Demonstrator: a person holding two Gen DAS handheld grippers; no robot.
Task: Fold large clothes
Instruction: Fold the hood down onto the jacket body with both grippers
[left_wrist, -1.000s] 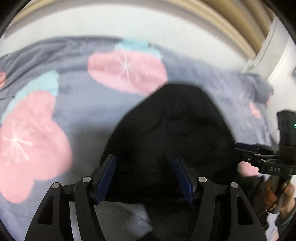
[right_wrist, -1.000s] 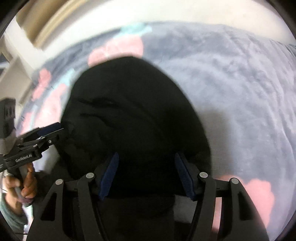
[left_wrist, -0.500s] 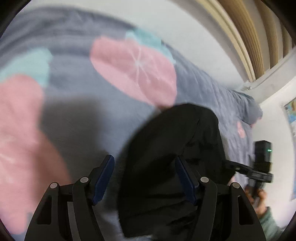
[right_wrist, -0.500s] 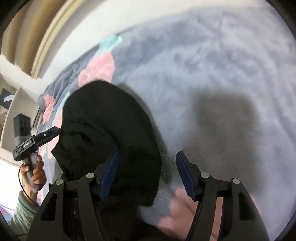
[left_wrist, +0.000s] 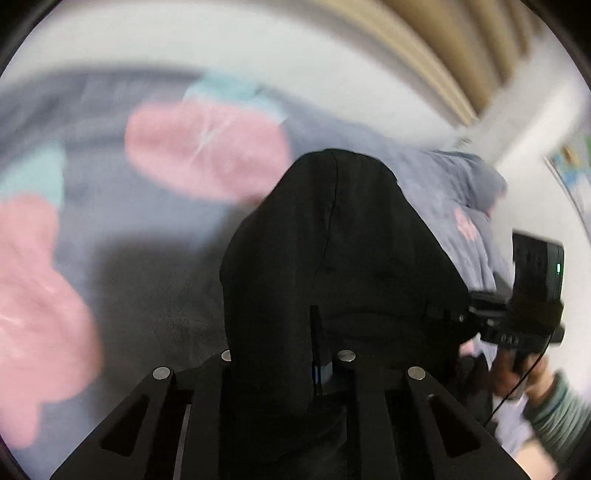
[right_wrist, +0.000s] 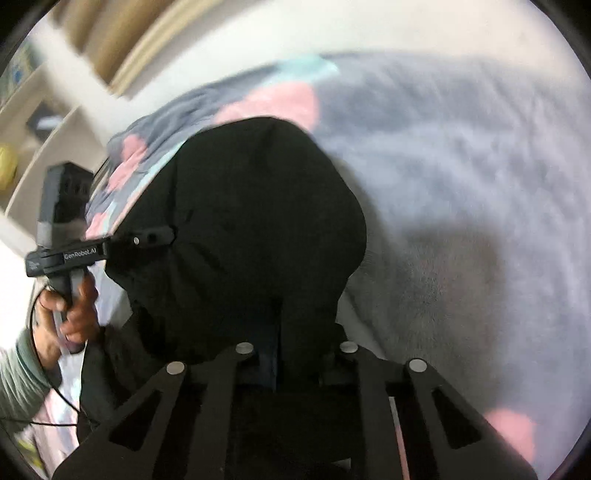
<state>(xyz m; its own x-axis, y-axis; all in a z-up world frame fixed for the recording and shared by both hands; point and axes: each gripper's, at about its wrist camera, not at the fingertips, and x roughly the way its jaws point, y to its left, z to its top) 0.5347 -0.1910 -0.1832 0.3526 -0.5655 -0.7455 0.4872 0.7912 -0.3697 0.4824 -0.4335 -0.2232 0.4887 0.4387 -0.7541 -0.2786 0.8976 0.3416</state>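
A black garment (left_wrist: 343, 251) lies bunched on a grey blanket with pink flowers (left_wrist: 207, 155). My left gripper (left_wrist: 314, 347) is shut on the near edge of the garment, which drapes over its fingers. My right gripper (right_wrist: 275, 343) is shut on the garment (right_wrist: 251, 221) too, at its other near corner. Each gripper shows in the other's view: the right one at the right edge of the left wrist view (left_wrist: 461, 317), the left one at the left of the right wrist view (right_wrist: 162, 234), both pressed into the black cloth.
The blanket (right_wrist: 461, 184) covers a bed that runs to a white wall (left_wrist: 258, 44). White shelves (right_wrist: 48, 122) stand at the far left of the right wrist view. A wooden slatted panel (left_wrist: 461, 55) is above the bed.
Both grippers were open over the garment. They have now closed on its near edge and the cloth is gathered up between them.
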